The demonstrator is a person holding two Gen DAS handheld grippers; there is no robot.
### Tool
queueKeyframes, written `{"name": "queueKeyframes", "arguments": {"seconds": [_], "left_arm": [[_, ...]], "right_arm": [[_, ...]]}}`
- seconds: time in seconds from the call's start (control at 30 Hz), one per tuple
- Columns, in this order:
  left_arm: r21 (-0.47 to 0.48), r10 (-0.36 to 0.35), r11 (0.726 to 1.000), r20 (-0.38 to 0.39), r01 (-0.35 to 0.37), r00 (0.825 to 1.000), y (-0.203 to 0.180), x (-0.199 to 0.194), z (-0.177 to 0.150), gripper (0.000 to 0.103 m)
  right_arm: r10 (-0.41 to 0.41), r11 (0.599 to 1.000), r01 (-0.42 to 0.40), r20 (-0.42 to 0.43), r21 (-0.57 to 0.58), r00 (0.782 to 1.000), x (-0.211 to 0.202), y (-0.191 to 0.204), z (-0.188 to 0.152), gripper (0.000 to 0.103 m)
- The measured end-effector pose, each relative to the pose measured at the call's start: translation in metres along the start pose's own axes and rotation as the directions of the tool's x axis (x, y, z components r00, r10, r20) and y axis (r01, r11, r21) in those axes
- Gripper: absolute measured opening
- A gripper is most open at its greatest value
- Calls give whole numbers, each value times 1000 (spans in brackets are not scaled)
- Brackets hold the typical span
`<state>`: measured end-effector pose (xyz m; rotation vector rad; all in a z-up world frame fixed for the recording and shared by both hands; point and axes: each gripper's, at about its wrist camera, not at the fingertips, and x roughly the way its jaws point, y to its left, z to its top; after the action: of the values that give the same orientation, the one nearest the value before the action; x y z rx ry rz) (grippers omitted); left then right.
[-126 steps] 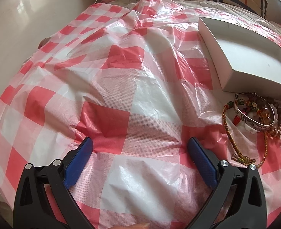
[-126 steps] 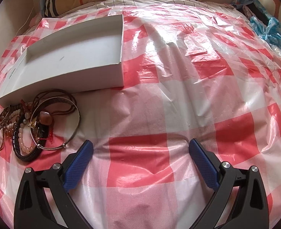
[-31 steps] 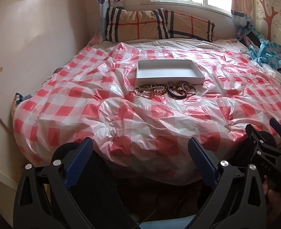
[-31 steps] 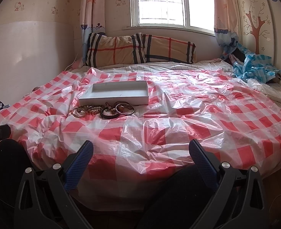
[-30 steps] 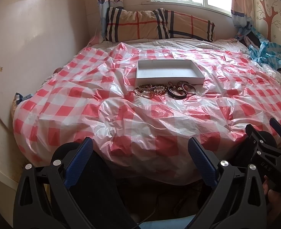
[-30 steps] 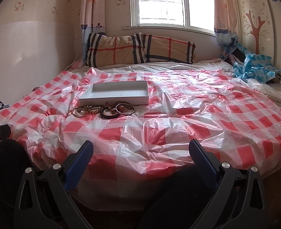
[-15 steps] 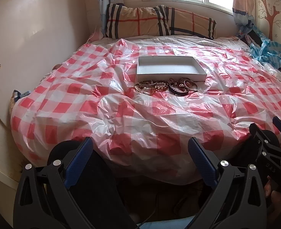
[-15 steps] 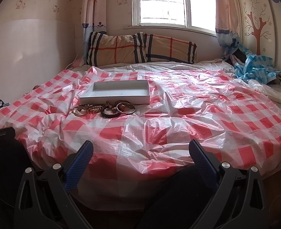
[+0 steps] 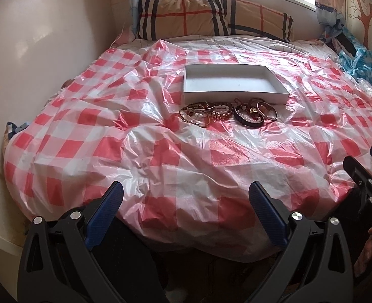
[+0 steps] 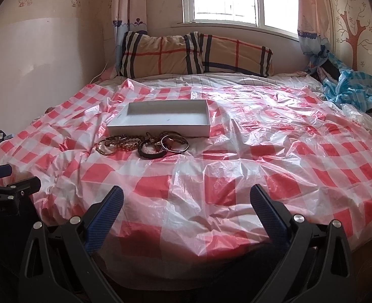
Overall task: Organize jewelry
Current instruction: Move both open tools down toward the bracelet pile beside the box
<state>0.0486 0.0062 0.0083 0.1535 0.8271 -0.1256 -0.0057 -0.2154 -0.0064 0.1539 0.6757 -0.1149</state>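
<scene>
Both grippers pulled back, lately nearing the bed [image 9: 160, 156], seemingly.

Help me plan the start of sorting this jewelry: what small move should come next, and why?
Probably bring the right claw forward toward the bracelet pile. Both it and the left claw are open, empty and back at the bed's near edge, while the pile lies on the checked plastic sheet just in front of the empty white box.

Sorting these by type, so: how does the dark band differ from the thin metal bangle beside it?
The dark band is thick and nearly black; the thin metal bangle is slim and shiny. The band lies nearer the camera, the bangle closer to the white box. Both lie flat on the checked sheet.
</scene>
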Motion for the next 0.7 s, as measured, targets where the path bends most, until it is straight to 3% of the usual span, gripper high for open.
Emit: {"name": "queueKeyframes", "arguments": {"seconds": [0.3, 0.5, 0.7], "left_arm": [[2, -5, 1000, -20, 5, 1000, -4, 83, 57, 96], [-3, -40, 999, -71, 40, 997, -8, 156, 94, 96], [7, -44, 999, -103, 45, 994, -21, 214, 123, 96]], "right_arm": [[42, 997, -53, -163, -59, 986, 119, 7, 52, 96], [62, 992, -92, -306, -86, 950, 211, 11, 70, 96], [68, 988, -115, -374, -105, 925, 265, 17, 78, 96]]}}
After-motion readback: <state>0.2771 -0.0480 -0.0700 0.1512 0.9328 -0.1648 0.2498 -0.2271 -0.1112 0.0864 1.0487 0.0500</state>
